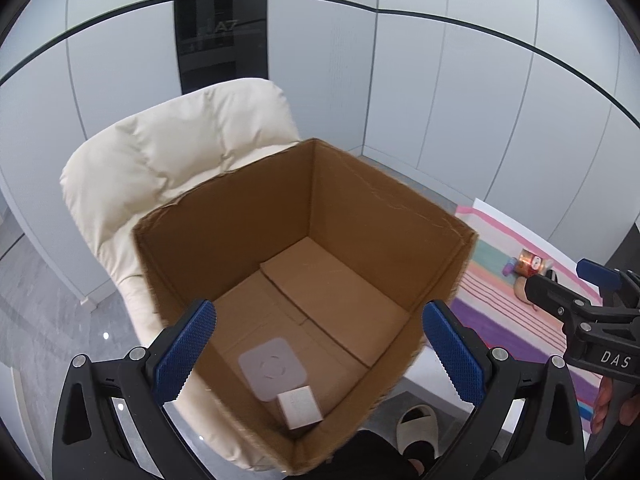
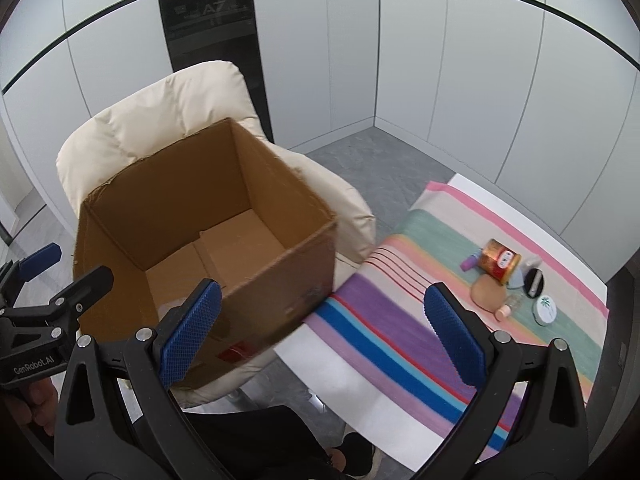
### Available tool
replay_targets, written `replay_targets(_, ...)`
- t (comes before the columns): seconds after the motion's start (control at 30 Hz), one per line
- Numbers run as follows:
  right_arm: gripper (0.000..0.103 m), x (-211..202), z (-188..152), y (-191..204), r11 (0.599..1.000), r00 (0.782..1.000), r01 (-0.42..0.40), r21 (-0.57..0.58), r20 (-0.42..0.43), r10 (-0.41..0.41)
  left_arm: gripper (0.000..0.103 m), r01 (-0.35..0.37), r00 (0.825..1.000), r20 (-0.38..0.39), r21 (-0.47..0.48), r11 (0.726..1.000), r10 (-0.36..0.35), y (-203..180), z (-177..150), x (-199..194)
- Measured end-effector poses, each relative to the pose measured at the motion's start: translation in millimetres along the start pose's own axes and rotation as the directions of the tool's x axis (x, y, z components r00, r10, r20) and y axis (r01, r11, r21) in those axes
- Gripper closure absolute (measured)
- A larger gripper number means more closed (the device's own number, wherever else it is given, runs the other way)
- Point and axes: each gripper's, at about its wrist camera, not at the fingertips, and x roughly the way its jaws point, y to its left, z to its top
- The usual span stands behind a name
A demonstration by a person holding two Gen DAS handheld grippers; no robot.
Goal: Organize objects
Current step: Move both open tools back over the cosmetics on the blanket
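Left hand-held gripper [image 1: 318,354] fills the near edge of its own view, blue pads spread wide, nothing between them, hovering over the open cardboard box [image 1: 360,208]; right hand-held gripper [image 2: 322,336] same: wide open, empty, aimed between box and surface

Cream padded chair [image 2: 160,120] carries the box, its seat mostly hidden under it

Box is upright, top open, near wall cut off by the left gripper's frame; inside on the floor flaps: a flat grey rounded-square pad [image 1: 272,368] and a small white box [image 1: 300,406] touching its near corner

White surface [image 2: 360,404] to the right of the chair, covered by a striped cloth [image 2: 400,344], far end cut by the frame edge

Clutter on the cloth's far part, well apart from the box: copper-coloured can [image 2: 499,260] lying tilted, tan rounded item [image 2: 486,290] just beside it, round white tin [image 2: 545,309], small purple item [image 2: 469,261], small peach-capped bottle [image 2: 505,310], dark round item [image 2: 534,280] partly hidden behind the can; can't tell what most are

Person: dark clothing at the bottom edge, a pale slipper [image 1: 416,428] on the floor, partly cut off
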Motion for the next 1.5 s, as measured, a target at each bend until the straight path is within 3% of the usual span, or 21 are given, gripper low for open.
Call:
replay_targets(0.67,0.0,-27.2,-25.3,-97.0,0.986,0.993,0.115,0.121,-0.009,-0.115,0.0,0.125,0.992,-0.016,0.124,0.984,-0.124,-99.9,7.3,12.5)
replay_targets(1.5,0.0,-81.0,-78.6,-213.2,0.924,0.961,0.274,0.265,-0.048,-0.271,0.0,0.291,0.957,-0.072,0.269,0.918,-0.282,-235.2,-3.2,10.9)
